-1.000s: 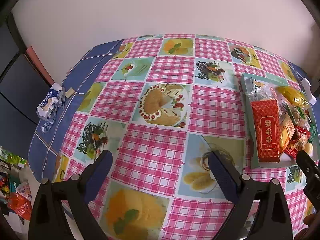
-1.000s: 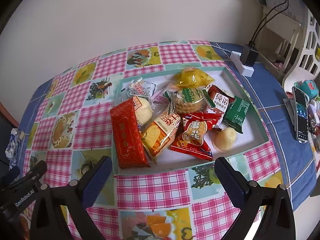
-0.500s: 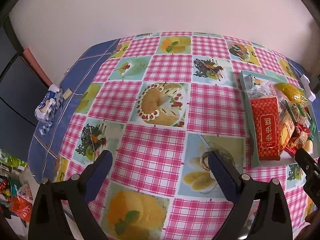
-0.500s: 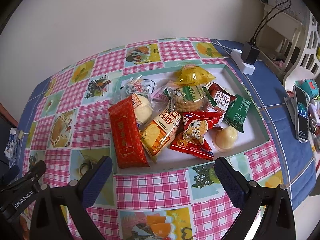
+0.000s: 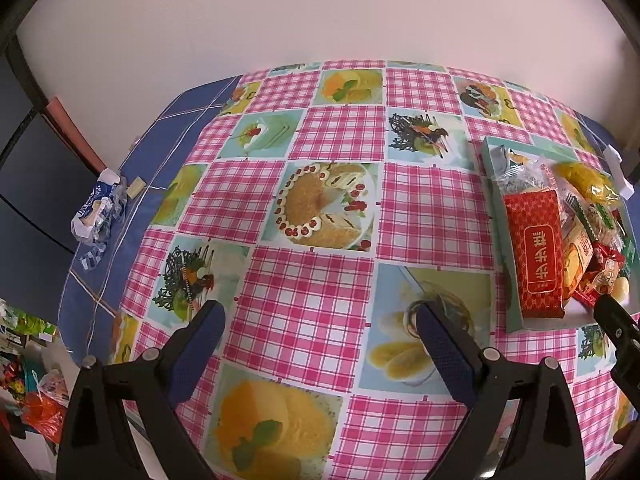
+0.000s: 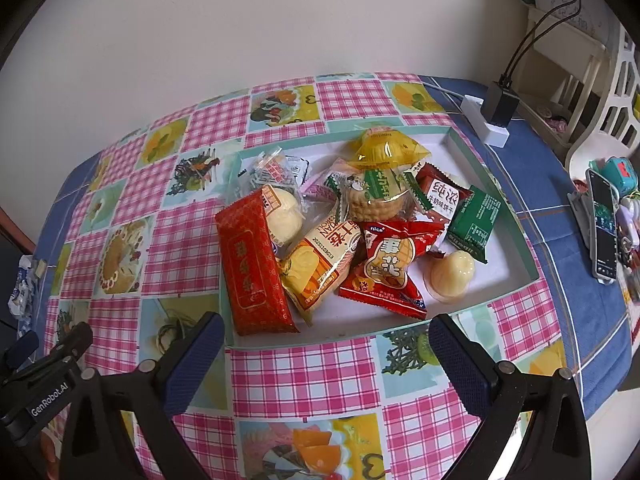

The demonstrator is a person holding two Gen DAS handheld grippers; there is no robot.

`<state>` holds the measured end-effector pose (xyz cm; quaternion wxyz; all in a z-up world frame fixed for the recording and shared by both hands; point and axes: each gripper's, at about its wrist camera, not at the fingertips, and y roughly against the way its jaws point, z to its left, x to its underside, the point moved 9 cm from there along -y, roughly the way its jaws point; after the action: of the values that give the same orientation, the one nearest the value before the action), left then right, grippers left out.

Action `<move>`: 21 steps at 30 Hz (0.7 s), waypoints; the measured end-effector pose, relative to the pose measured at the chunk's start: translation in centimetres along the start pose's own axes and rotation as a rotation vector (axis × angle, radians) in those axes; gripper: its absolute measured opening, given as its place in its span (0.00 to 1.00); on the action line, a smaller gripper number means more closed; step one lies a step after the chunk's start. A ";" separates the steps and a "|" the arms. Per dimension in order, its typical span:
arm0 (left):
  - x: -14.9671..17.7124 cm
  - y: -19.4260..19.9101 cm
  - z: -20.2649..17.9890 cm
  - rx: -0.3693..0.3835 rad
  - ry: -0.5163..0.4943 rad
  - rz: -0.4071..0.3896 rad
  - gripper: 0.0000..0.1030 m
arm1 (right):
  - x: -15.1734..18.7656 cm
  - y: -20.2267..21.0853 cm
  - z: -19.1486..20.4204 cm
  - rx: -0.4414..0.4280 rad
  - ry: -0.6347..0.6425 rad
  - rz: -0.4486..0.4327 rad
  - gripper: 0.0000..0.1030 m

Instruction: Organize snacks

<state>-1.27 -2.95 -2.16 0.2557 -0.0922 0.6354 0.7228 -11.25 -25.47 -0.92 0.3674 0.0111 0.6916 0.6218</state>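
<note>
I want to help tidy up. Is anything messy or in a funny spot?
Yes. The snacks in the tray lie heaped across one another, like the long red packet tilted under a bun. A crumpled blue-and-white wrapper sits alone at the table's far left edge.

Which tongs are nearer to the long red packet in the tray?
Right. The right tongs hang open just before the tray holding the long red packet; the left tongs are open over bare tablecloth beside it.

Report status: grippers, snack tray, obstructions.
Left gripper open, empty, over bare tablecloth. Right gripper open, empty, at near rim of tray. Snacks piled inside, red packet nearest. Nothing blocking.
</note>
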 end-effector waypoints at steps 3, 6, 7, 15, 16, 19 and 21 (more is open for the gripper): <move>0.0 0.0 0.0 -0.001 0.001 0.000 0.94 | 0.0 0.0 0.0 0.001 0.000 0.000 1.00; 0.0 0.0 0.0 0.000 0.001 0.000 0.94 | 0.0 0.0 0.0 0.001 -0.001 0.001 1.00; 0.0 0.0 0.0 0.000 0.001 0.000 0.94 | 0.0 0.0 0.0 0.001 -0.001 0.001 1.00; 0.1 -0.1 0.0 -0.002 -0.002 0.003 0.94 | 0.2 -0.1 0.0 0.001 0.003 0.006 1.00; 0.1 -0.1 0.0 -0.002 -0.004 0.003 0.94 | 0.1 -0.1 0.1 0.000 0.004 0.007 1.00; 0.1 -0.2 0.1 -0.002 -0.006 0.003 0.94 | 0.2 -0.1 0.1 0.001 0.004 0.007 1.00; 0.1 -0.2 0.0 -0.001 -0.006 0.004 0.94 | 0.2 -0.1 0.1 0.001 0.005 0.009 1.00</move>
<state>-1.27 -2.89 -2.35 0.2562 -0.0889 0.6342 0.7240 -11.30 -25.28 -1.09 0.3628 0.0129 0.6929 0.6230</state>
